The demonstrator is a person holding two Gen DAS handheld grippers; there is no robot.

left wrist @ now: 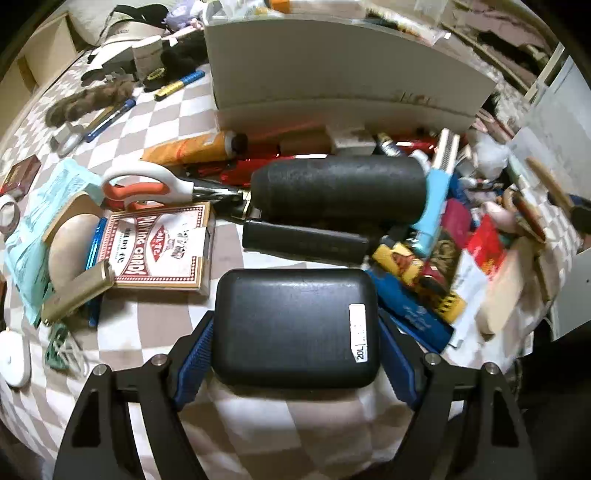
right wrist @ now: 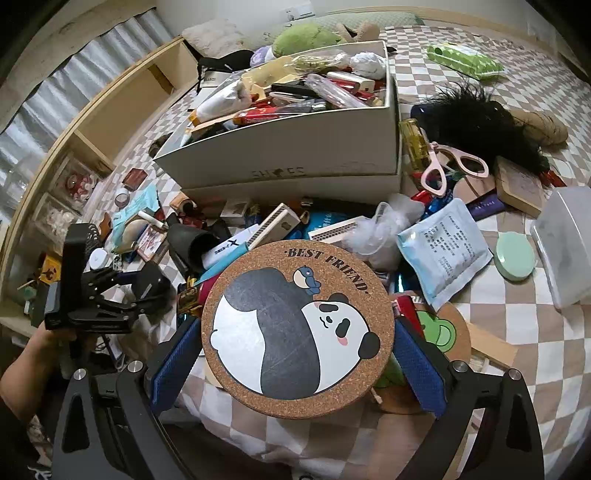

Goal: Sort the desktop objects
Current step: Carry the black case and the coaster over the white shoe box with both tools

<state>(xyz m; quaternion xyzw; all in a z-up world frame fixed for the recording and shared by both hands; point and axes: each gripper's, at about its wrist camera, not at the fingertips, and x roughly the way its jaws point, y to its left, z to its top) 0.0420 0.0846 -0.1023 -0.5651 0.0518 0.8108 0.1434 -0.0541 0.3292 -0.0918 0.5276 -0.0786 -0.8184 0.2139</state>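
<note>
A brown-and-white checkered cloth (right wrist: 524, 325) covers the whole surface, creased and bunched near the bottom. To the far left runs a pale wooden shelf unit (right wrist: 122, 99) with open cubbies (clear boxes fill the nearer ones). Behind it hangs a grey pleated curtain (right wrist: 74, 85), daylight glowing through. A plain white wall (right wrist: 236, 9) closes the far side.

A smooth, faintly glossy black case (left wrist: 295, 326) is showing between ribbed blue pads (left wrist: 194, 360). At twelve o'clock a matt black foam-like roller (left wrist: 338, 188) is lying. The round coaster (right wrist: 297, 326) is looking like rough cork with a smooth print.
</note>
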